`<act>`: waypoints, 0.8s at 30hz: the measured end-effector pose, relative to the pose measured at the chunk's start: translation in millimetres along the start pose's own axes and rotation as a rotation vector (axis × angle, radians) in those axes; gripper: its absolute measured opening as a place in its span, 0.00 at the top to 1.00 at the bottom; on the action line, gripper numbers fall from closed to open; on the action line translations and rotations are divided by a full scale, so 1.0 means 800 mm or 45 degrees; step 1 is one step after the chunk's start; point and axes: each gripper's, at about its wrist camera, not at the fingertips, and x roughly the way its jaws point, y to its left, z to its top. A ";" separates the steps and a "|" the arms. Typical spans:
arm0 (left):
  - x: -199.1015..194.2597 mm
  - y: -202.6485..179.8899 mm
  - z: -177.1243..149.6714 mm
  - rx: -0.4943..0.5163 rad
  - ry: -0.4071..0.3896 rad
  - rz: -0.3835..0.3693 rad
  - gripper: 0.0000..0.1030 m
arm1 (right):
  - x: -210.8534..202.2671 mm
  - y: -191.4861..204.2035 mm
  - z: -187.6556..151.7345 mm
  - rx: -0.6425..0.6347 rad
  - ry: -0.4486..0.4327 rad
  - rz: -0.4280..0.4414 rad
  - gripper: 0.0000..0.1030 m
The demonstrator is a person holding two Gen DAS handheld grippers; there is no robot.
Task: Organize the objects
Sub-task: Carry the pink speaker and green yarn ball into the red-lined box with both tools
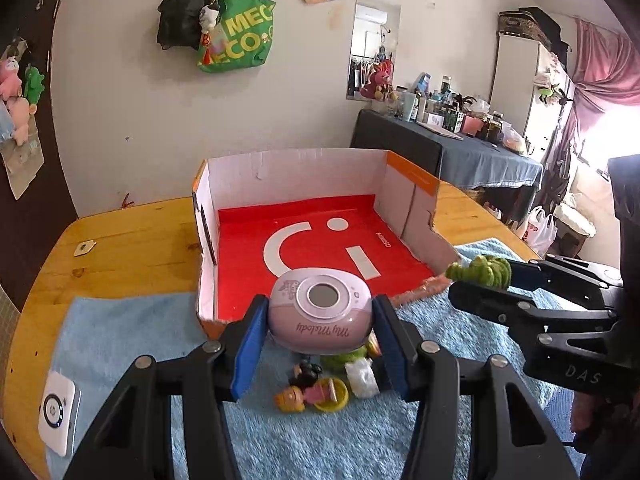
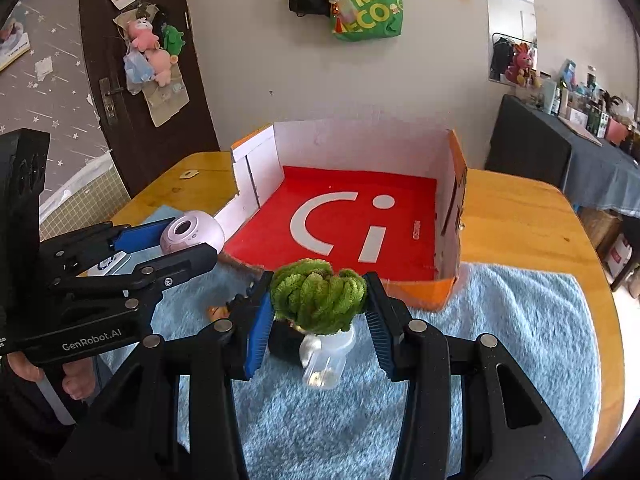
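My left gripper (image 1: 319, 314) is shut on a pink oval My Melody device (image 1: 320, 312), held above the blue towel at the open front of the cardboard box (image 1: 296, 172), whose floor is red. It also shows in the right wrist view (image 2: 191, 233). My right gripper (image 2: 319, 298) is shut on a fuzzy green yarn plant (image 2: 318, 294), held just before the box front; it shows in the left wrist view (image 1: 482, 271). Below the left gripper lie small toy figures (image 1: 310, 390) on the towel. A clear plastic jar (image 2: 326, 362) lies under the green plant.
The box (image 2: 360, 140) stands on a round wooden table (image 1: 132, 240) against the wall. A blue towel (image 2: 500, 320) covers the near half. A white gadget (image 1: 58, 414) lies at the towel's left edge. A small tag (image 1: 84, 247) lies on the wood.
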 end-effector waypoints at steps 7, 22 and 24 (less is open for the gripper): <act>0.024 0.018 0.019 -0.023 0.015 0.021 0.47 | 0.028 -0.008 0.023 0.000 0.016 0.014 0.60; 0.082 0.033 0.045 -0.052 0.071 0.054 0.47 | 0.078 -0.035 0.050 0.041 0.062 0.020 0.60; 0.088 0.034 0.048 -0.061 0.071 0.066 0.47 | 0.085 -0.039 0.052 0.048 0.071 0.018 0.60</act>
